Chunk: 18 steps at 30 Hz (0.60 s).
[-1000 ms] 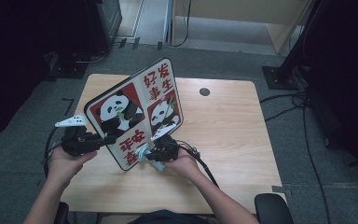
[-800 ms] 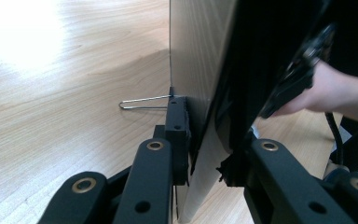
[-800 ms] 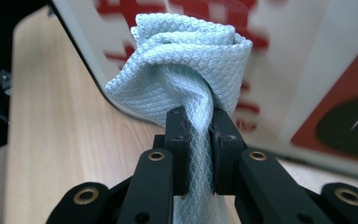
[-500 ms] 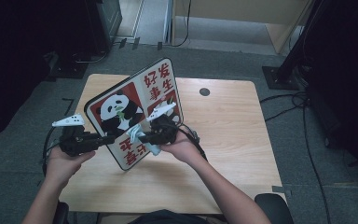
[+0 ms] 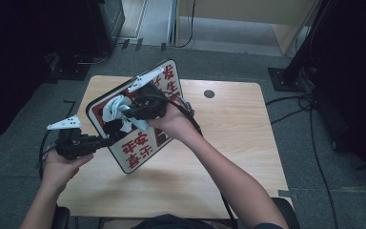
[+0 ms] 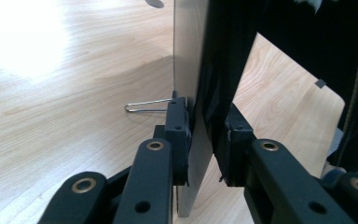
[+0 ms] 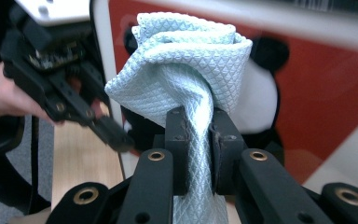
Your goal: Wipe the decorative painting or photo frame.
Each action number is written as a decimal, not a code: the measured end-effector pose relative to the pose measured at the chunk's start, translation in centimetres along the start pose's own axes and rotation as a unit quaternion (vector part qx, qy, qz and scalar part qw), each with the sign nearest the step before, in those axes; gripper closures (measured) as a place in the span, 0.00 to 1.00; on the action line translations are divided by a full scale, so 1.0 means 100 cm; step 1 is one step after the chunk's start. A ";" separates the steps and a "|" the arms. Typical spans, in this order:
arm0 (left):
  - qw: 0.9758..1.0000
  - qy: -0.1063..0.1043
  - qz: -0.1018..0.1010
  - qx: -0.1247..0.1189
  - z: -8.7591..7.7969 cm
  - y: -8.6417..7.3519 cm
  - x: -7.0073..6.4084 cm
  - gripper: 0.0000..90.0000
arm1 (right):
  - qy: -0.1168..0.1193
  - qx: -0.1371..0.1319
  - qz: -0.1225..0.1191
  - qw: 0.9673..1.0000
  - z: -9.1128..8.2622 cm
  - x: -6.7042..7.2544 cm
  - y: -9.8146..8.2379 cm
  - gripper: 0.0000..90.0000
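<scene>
The left claw (image 5: 106,141) pinched the lower left edge of a panda sign (image 5: 138,151), a flat board with a black rim, red panels and red characters on white, and held it tilted up on edge above the wooden desk (image 5: 228,143). In the left gripper view the two black jaws pressed on either face of the board (image 6: 200,70), one pad against its pale back and the other against its dark front, with a bent wire clip (image 6: 147,106) lying on the desk just beyond them. The right claw (image 5: 124,113) was pressed together on a pale blue cloth (image 5: 114,107), and the bunched cloth lay against the sign's printed face near its upper left part. In the right gripper view the cloth (image 7: 186,60) bulged out above the closed jaws in front of the panda picture (image 7: 261,98), and the left claw (image 7: 107,130) showed at the sign's edge.
</scene>
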<state>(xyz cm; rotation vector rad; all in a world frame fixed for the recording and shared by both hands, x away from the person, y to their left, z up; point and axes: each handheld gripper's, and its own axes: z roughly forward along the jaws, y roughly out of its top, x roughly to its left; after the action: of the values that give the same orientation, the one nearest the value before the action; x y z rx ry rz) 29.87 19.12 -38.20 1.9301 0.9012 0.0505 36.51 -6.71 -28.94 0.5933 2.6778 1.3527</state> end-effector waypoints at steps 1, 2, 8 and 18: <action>1.000 0.002 0.003 0.002 0.000 0.000 -0.001 0.87 | -0.001 -0.002 -0.002 1.000 0.000 0.000 0.004 0.89; 1.000 0.002 0.006 0.002 0.000 0.000 -0.001 0.87 | -0.001 -0.001 0.000 1.000 0.000 0.001 0.007 0.89; 1.000 0.004 0.007 0.005 0.000 0.000 -0.002 0.87 | -0.006 0.005 -0.005 1.000 0.006 0.003 0.012 0.89; 1.000 0.004 0.003 0.003 0.002 0.000 -0.002 0.87 | 0.002 0.015 -0.005 1.000 0.016 0.004 -0.004 0.89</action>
<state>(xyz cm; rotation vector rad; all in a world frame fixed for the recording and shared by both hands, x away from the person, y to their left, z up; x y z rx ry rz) 29.84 18.89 -38.19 1.9382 0.9020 0.0583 36.41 -5.61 -30.17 0.5790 2.7051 1.3133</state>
